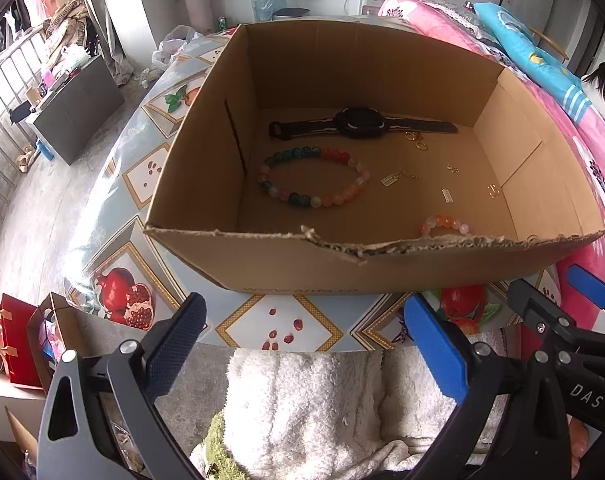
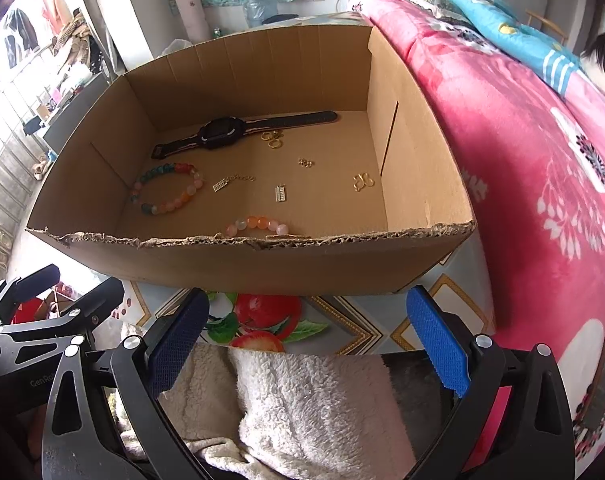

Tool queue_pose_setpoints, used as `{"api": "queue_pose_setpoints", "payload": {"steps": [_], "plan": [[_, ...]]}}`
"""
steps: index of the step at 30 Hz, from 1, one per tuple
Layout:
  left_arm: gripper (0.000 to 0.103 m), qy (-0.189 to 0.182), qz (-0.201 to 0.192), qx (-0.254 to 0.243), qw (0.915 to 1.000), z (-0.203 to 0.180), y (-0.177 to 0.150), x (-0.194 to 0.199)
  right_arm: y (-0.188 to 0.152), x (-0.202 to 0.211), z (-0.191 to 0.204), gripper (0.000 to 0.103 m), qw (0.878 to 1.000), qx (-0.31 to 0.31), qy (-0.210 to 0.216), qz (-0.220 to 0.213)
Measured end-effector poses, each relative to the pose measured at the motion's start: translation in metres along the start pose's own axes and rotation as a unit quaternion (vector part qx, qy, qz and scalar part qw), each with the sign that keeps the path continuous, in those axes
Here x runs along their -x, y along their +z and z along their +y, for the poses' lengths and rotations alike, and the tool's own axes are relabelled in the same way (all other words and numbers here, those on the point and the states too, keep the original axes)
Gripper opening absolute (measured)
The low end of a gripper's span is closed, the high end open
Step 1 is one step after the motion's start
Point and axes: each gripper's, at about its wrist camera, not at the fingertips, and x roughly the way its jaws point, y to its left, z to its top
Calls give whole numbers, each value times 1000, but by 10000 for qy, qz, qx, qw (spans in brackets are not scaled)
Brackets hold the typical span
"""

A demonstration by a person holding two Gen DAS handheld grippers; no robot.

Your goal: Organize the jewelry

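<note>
With both the left gripper (image 1: 302, 344) and right gripper (image 2: 310, 340) fingers wide and empty short of the cardboard box (image 2: 238, 264), small gold charms (image 2: 362, 182) risk slipping any pinch, being thin and flat.

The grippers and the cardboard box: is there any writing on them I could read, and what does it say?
"DAS" – on the right gripper, seen from the left wrist.
"GenRo", cut off – on the left gripper, seen from the right wrist.
Dark print low on the cardboard box front wall – too blurred to read.
Watch face – no readable text.
</note>
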Motion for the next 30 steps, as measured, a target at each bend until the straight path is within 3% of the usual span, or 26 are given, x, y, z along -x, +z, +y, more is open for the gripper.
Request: {"api": "queue_pose_setpoints", "payload": {"steps": [30], "plan": [[97,-74,156,50,9998,3,3,-8,3,-3,-1,95,9999,-42,-72,87]]}}
